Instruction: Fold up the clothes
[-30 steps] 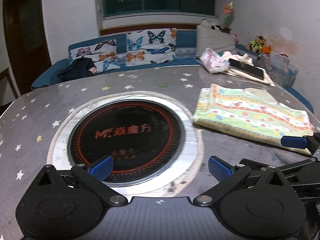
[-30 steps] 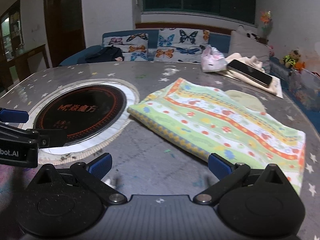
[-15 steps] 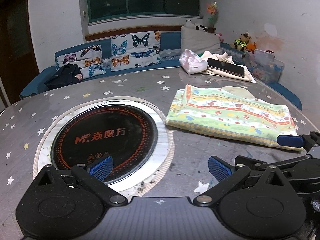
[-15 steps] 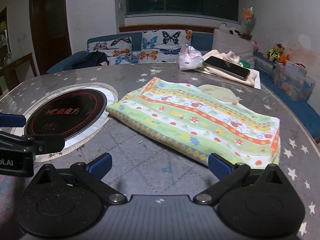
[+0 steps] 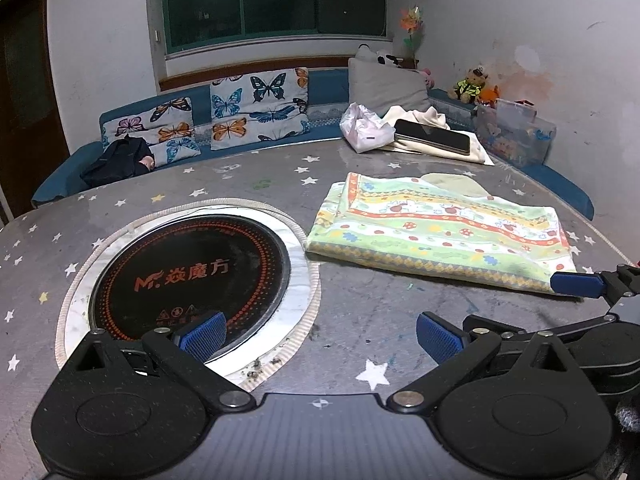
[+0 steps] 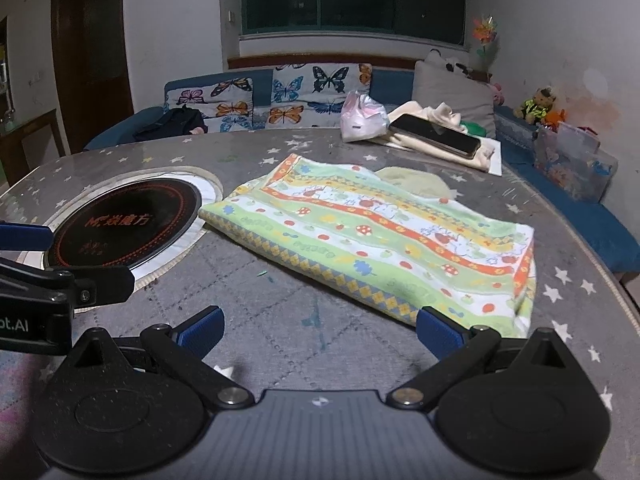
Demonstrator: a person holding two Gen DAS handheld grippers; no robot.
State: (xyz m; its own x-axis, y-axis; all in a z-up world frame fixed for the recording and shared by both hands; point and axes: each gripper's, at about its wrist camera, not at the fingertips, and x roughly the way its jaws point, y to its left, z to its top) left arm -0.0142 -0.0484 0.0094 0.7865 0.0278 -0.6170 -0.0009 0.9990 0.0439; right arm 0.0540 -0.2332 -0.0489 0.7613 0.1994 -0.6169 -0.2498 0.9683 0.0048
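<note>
Table (image 5: 248,184): I see a grey top scattered with white and yellow stars, carrying everything below.
Sofa (image 6: 392,80): I see blue seating behind the table, with butterfly cushions (image 5: 260,104) along its back.
Cooktop (image 5: 188,272): I see a round black plate with orange lettering set into the table, left of the cloth and just beside its near-left corner.
Folded cloth (image 6: 372,236): I see it lying flat on the table in a rough rectangle, green and yellow with orange bands, mushrooms and flowers; a plain pale-green flap pokes out at its far edge.
Left gripper (image 5: 320,338): I have its blue pads spread wide with nothing between them, low over the table at the cooktop's near rim.
Right gripper (image 6: 320,334): I have it spread wide and empty too, its right pad just at the cloth's near edge; whether it touches, I cannot tell.
Cream cloth (image 5: 424,120): I see it bunched at the table's far side.
Phone (image 6: 434,135): I see it lying dark-screened on the cream cloth.
Plastic bag (image 5: 364,128): I see it crumpled just left of the phone.
</note>
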